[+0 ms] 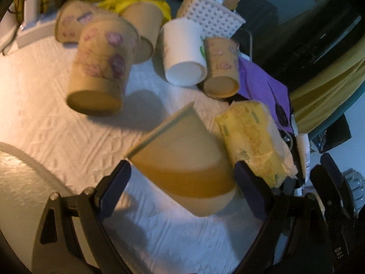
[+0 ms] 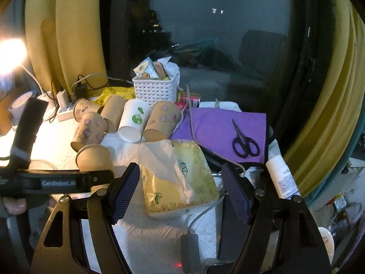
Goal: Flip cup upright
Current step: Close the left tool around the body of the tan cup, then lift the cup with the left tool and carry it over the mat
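Observation:
My left gripper [image 1: 182,178] is shut on a plain tan paper cup [image 1: 182,159] and holds it tilted above the white towel, rim pointing up and left; the cup also shows in the right wrist view [image 2: 94,157]. Several more cups lie on their sides behind it: a flowered one [image 1: 100,68], a white one [image 1: 183,57] and a small flowered one [image 1: 221,66]. My right gripper [image 2: 180,185] is open and empty above a yellow tissue pack [image 2: 180,178].
The tissue pack [image 1: 251,137] lies just right of the held cup. A white basket [image 2: 155,91] stands behind the cups. Black scissors [image 2: 244,141] lie on purple paper [image 2: 219,121] at the right. A power strip [image 2: 66,111] and a lamp sit at the left.

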Demonstrator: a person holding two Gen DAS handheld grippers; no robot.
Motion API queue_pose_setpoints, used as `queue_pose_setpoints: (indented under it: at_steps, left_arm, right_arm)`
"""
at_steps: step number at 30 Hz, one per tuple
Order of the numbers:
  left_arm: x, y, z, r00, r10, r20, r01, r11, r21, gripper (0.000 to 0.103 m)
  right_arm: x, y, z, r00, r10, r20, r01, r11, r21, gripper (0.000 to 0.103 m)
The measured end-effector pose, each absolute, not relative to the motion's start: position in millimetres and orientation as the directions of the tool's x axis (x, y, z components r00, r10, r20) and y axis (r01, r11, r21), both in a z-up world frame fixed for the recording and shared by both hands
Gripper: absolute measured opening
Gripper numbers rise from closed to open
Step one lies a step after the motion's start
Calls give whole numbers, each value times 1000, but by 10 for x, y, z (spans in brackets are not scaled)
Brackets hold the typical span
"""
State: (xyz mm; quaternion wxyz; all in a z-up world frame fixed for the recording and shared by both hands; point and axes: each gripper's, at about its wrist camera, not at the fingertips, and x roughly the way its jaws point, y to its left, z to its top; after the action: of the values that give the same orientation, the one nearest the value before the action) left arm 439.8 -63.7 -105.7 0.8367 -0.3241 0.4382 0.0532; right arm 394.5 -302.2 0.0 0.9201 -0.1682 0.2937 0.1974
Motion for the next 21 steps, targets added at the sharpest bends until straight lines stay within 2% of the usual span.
queue_pose_setpoints:
  at_steps: [4,13,21]
  left_arm:
    - [4449,-656,-1054,612,-218,-760,-329,804,-495,67]
    - [4266,-728,-924,624,-233,-746,-219,864,-453,63]
    - [3747,-731,-678,676,-222,-703,-112,911,-396,62]
  right_arm:
    - [3983,-3041,-76,739,257,-623,-459,869,-186,77]
    - [3882,-3030,-112,719,270,-641,-457,878,-143,77]
    - [3556,-2892,-60,711,291,-640,-459,882,-110,77]
